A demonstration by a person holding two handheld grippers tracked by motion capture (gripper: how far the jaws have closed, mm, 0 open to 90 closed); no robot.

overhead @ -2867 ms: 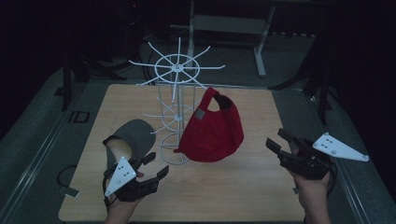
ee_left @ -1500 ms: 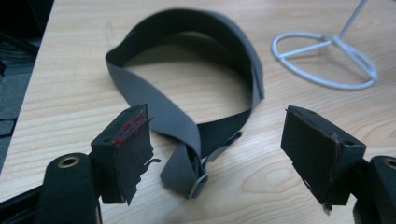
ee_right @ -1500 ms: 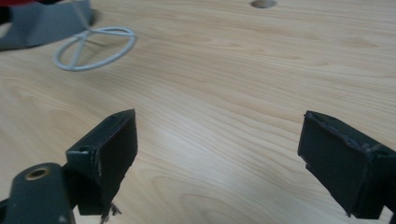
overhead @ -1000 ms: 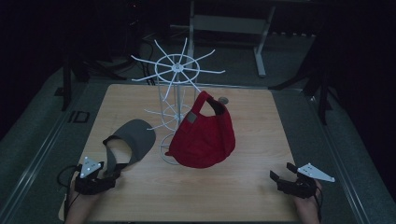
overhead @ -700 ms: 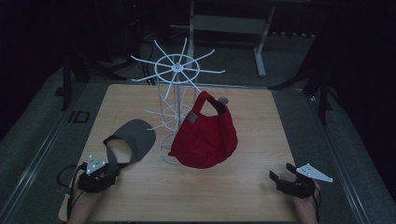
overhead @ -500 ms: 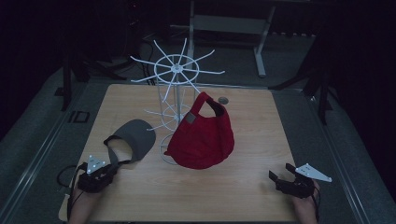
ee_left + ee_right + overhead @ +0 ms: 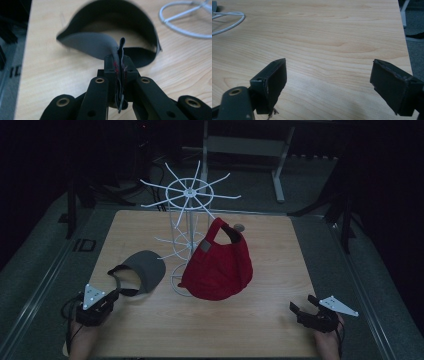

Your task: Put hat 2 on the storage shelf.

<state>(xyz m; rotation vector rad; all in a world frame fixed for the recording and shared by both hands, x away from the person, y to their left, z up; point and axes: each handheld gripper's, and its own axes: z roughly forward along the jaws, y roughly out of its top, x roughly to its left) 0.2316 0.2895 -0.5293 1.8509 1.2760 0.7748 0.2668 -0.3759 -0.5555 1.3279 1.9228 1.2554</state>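
Note:
A grey visor cap (image 7: pixel 141 270) lies on the wooden table (image 7: pixel 280 250) at the front left, brim toward the rack. My left gripper (image 7: pixel 111 296) is shut on its strap; in the left gripper view the grey fabric (image 7: pixel 119 53) is pinched upright between the closed jaws of the left gripper (image 7: pixel 119 65). A red cap (image 7: pixel 218 265) hangs on the white wire rack (image 7: pixel 186 205) at the table's middle. My right gripper (image 7: pixel 303 308) rests at the front right, open with nothing between its fingers; the right gripper (image 7: pixel 328 83) shows bare wood between its jaws.
The rack's round wire base (image 7: pixel 176 286) sits just right of the visor, its ring (image 7: pixel 185 22) seen beyond the left jaws. The table's right edge (image 7: pixel 404 32) runs close to my right gripper. Dark floor and metal stands (image 7: pixel 280 170) surround the table.
Both grippers drew back from the rack to the table's front corners. The left one pulled the grey visor down and leftward. The red cap swayed slightly on the rack.

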